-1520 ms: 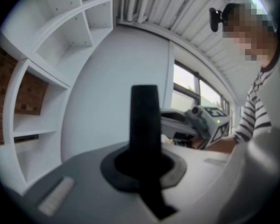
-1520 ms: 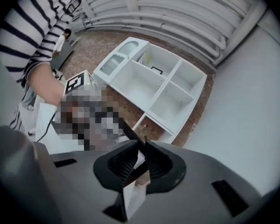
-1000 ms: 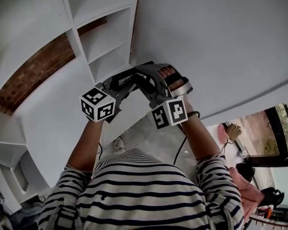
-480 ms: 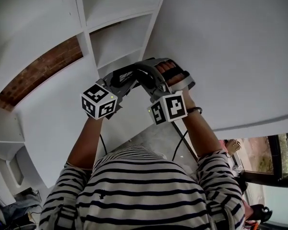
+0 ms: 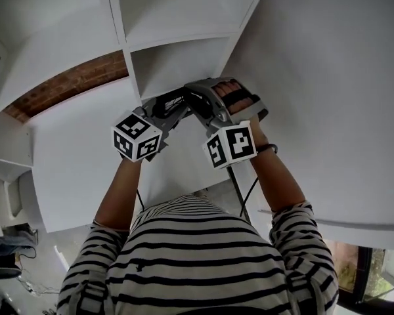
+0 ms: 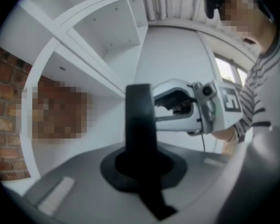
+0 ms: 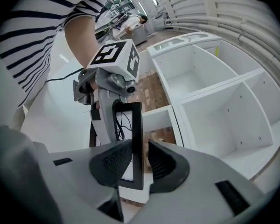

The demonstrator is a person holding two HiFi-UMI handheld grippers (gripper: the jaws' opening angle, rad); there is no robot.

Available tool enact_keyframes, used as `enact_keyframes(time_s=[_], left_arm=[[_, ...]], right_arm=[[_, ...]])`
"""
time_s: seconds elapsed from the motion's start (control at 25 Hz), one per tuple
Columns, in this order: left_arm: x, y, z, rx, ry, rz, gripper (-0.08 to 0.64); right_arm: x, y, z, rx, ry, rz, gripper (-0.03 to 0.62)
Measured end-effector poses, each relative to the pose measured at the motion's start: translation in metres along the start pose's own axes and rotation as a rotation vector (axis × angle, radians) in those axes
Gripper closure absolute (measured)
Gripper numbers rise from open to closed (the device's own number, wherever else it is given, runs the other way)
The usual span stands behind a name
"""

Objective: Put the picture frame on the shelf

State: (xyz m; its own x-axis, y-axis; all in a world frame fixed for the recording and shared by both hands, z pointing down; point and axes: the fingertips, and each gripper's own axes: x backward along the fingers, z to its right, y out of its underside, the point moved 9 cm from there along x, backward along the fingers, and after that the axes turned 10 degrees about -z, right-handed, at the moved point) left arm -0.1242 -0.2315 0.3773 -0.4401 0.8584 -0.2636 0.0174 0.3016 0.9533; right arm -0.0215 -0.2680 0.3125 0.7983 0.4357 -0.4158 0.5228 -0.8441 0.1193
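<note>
Head view, catalogue of the scene.

1. White shelf unit (image 5: 125, 51): the largest thing present, standing on the far side of your hands. One open compartment (image 5: 177, 64) lies just beyond the two grippers.
2. Brick wall (image 5: 72, 87): seen to the left of that compartment.
3. Picture frame (image 7: 137, 139): black-edged and upright. It hangs in the air between your grippers, near the shelf and not yet on it.
4. Left gripper (image 6: 142, 167): jaws clamped together on the frame's edge. This one bears the frame.
5. Right gripper (image 7: 133, 164): jaws stand apart either side of the frame. A slit of background shows beside one pad, so there is no squeeze here.

Step in hand, as judged: the carry to the shelf. Next you need to reach forward into the compartment and set the frame's lower edge down level. Release only once it stands.
</note>
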Motion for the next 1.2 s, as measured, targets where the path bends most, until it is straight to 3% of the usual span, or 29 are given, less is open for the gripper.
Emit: enact_keyframes(time_s=[0.2, 0.44, 0.64, 0.72, 0.88, 1.2], left_arm=[[-0.018, -0.002, -0.005, -0.002, -0.060, -0.019, 0.532], [-0.015, 0.000, -0.015, -0.007, -0.119, -0.014, 0.530], [-0.013, 0.004, -0.029, 0.029, -0.167, 0.034, 0.527], [-0.012, 0.007, -0.035, 0.056, -0.182, 0.048, 0.493], [-0.005, 0.014, -0.046, 0.079, -0.210, 0.040, 0.425], [0.011, 0.032, -0.065, 0.135, -0.316, 0.015, 0.423]], right_arm=[[-0.019, 0.020, 0.002, 0.088, -0.048, 0.064, 0.526], [-0.032, 0.020, 0.005, 0.091, -0.051, 0.120, 0.529], [-0.043, 0.019, 0.009, 0.095, -0.029, 0.121, 0.531], [-0.047, 0.019, 0.009, 0.097, -0.023, 0.117, 0.531], [-0.056, 0.021, 0.014, 0.098, -0.010, 0.094, 0.531], [-0.095, 0.029, 0.024, 0.065, 0.050, 0.021, 0.531]])
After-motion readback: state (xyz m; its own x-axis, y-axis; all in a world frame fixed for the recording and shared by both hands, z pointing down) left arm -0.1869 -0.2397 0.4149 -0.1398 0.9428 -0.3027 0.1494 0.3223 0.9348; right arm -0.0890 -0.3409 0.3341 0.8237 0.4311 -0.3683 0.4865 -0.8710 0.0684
